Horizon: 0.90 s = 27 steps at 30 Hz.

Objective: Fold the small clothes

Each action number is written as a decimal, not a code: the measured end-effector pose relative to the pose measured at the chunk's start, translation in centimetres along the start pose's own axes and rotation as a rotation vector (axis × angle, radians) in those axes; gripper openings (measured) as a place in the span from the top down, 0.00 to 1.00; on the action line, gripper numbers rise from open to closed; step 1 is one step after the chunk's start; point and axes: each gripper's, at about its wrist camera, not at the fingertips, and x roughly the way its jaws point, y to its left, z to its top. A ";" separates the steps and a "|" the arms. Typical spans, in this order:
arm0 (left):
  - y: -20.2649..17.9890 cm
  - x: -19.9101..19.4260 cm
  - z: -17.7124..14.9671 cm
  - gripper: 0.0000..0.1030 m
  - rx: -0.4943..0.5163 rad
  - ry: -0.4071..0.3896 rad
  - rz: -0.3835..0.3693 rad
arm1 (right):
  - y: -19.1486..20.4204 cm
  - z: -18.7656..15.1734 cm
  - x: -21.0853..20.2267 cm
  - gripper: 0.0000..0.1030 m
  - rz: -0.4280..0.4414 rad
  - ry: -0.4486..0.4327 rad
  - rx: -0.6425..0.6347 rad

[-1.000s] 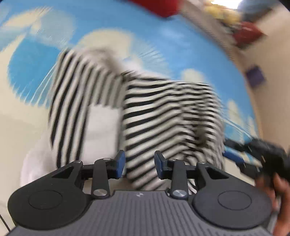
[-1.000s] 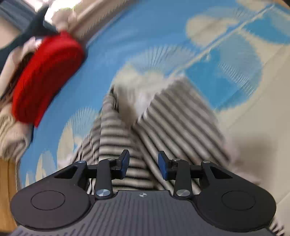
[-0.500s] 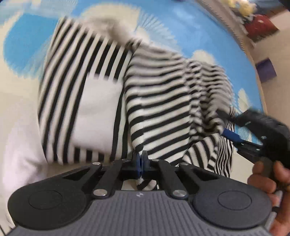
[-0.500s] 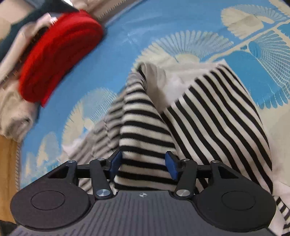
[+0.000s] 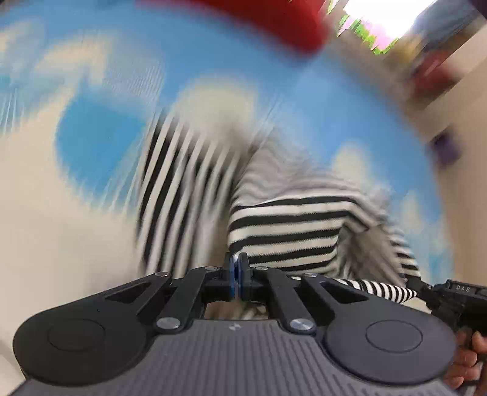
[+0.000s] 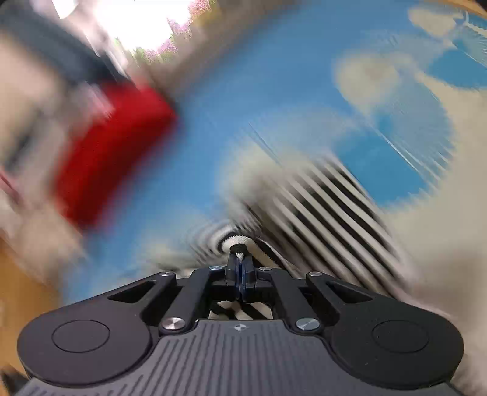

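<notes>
A black-and-white striped garment [image 5: 286,225] lies on a blue and cream patterned mat [image 5: 100,143]. My left gripper [image 5: 238,268] is shut on the garment's near edge and holds that part stretched. My right gripper [image 6: 240,268] is shut on another bunched edge of the same striped garment [image 6: 331,198]. In the left wrist view the right gripper [image 5: 456,295] shows at the far right, with a strip of striped cloth pulled taut toward it. Both views are blurred by motion.
A red folded cloth [image 6: 106,158] lies on the mat at the far side, also at the top of the left wrist view [image 5: 274,18]. Pale clothes [image 6: 27,128] are piled beside it. A bright window [image 5: 380,15] is beyond.
My right gripper has shut on the striped garment; it was open half a second ago. Both grippers have lifted and pulled back with the cloth, and the views have tilted up toward the mat's far side.
</notes>
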 end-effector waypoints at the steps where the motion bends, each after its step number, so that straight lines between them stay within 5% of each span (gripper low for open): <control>1: 0.6 1.3 -0.6 0.95 -0.019 0.073 0.016 | -1.0 -0.5 1.5 0.99 -0.030 0.069 0.038; 3: 0.9 2.4 -1.1 0.92 -0.033 0.131 0.006 | -1.7 -0.8 2.5 0.96 -0.067 0.109 0.080; 6: 0.4 1.6 -0.5 0.74 -0.007 0.067 -0.045 | -0.6 0.0 1.4 0.87 -0.004 0.021 0.048; 8: 0.3 0.9 -0.1 0.69 0.000 0.009 -0.034 | 0.2 0.4 0.6 0.55 -0.022 -0.027 0.016; 10: 0.7 0.7 0.0 0.69 -0.016 -0.014 -0.021 | 0.4 0.7 0.8 0.50 -0.042 -0.048 0.004; 12: 0.9 1.2 0.5 0.70 -0.049 -0.010 -0.023 | 0.1 0.6 1.7 0.52 -0.032 -0.011 0.006; 13: 0.7 1.6 1.1 0.70 -0.056 -0.002 -0.027 | 0.1 0.5 2.3 0.61 -0.028 0.012 0.011; 14: 0.6 1.8 1.0 0.76 -0.052 0.009 -0.027 | 0.1 0.3 3.0 0.69 -0.029 0.031 0.018; 15: 0.6 1.8 0.9 0.84 -0.042 0.014 -0.027 | -0.1 0.2 3.3 0.89 -0.024 0.041 0.026; 16: 0.1 2.2 1.0 1.00 -0.034 0.005 -0.029 | -0.2 -0.1 2.9 0.96 -0.013 0.033 0.039; 21: -2.3 -3.3 1.8 0.99 0.100 -0.265 -0.141 | 1.1 0.5 -2.9 0.97 0.140 -0.145 0.011; 23: -2.7 -5.0 1.9 0.99 0.148 -0.334 -0.150 | 1.0 1.0 -4.5 0.97 0.121 -0.199 -0.017; 25: -2.2 -4.0 2.2 0.99 0.160 -0.292 -0.054 | -0.2 1.0 -3.7 0.97 0.069 -0.138 0.019; 27: -0.8 -1.3 2.3 0.99 0.120 -0.173 0.036 | -1.0 0.5 -0.9 0.97 0.042 0.029 0.040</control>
